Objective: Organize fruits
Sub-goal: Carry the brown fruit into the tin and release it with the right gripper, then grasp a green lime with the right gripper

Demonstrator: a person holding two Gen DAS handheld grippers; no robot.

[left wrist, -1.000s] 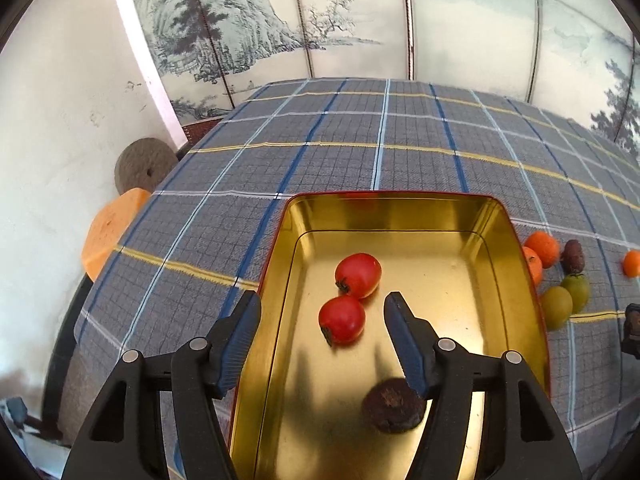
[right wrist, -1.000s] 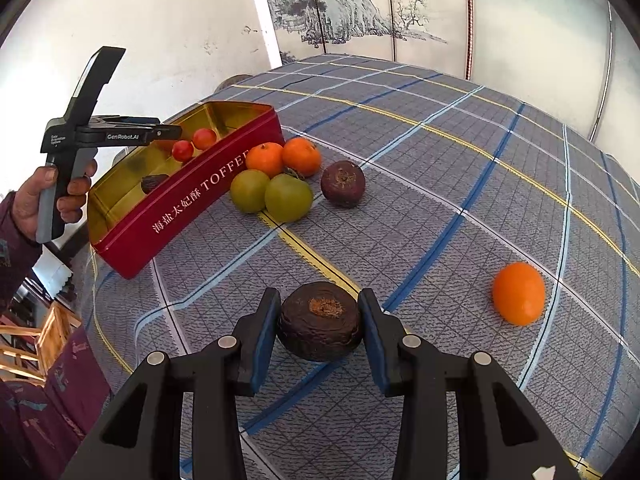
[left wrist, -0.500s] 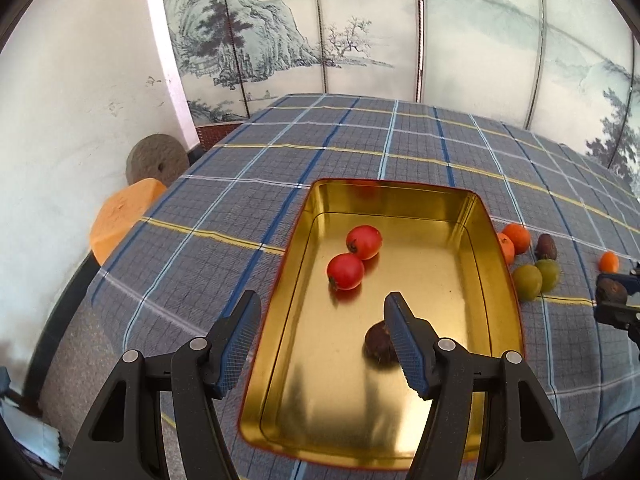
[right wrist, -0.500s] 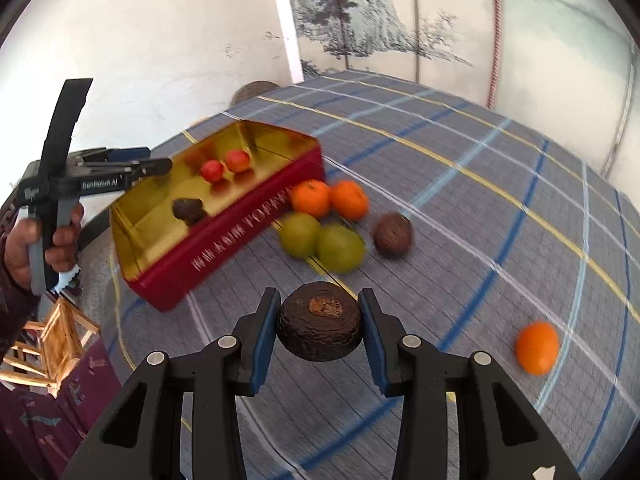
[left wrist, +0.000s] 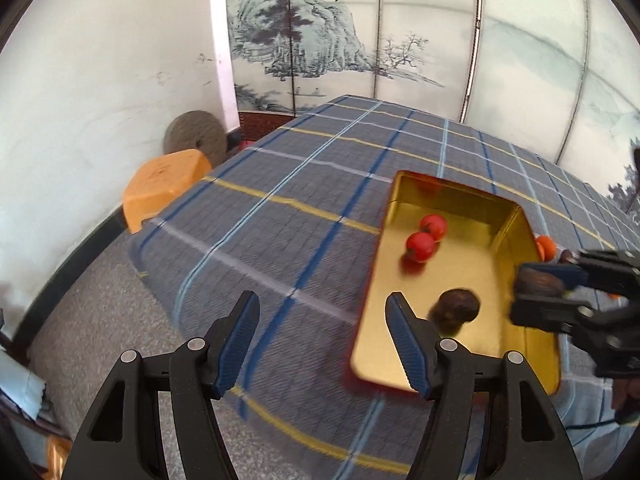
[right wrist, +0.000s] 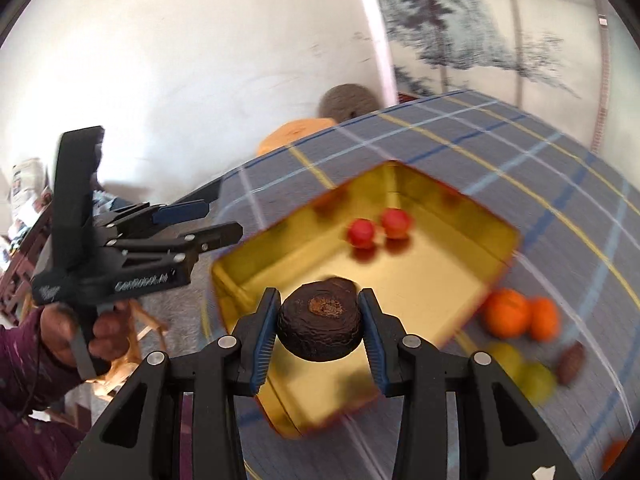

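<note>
You are carrying a dark, wrinkled fruit [right wrist: 320, 326] in your right tongs [right wrist: 320, 330], the blue pads pressing on either side of it with its stem scar facing up. That side-on pinch is keeping the round fruit from rolling out while it is hanging over the near part of the gold tin [right wrist: 440, 280], which looks like the place you are gathering the fruits. From the left wrist view the same fruit [left wrist: 538, 284] is showing at the tin's right rim.

Your left tongs [left wrist: 322, 344] are standing about half open and holding nothing, with only the checked table [left wrist: 280, 248] between the pads; they are sitting off to the tin's left side, apparently keeping out of the way of the drop.

Inside the tin, two red fruits [left wrist: 426, 236] are lying together toward the far end, and another dark fruit [left wrist: 456, 310] is resting nearer you, just beyond the left tongs' right pad. Outside the tin, two orange fruits [right wrist: 520, 318], two green fruits [right wrist: 520, 372] and one more dark fruit [right wrist: 570, 362] are waiting in a cluster on the table, close to its red wall.
</note>
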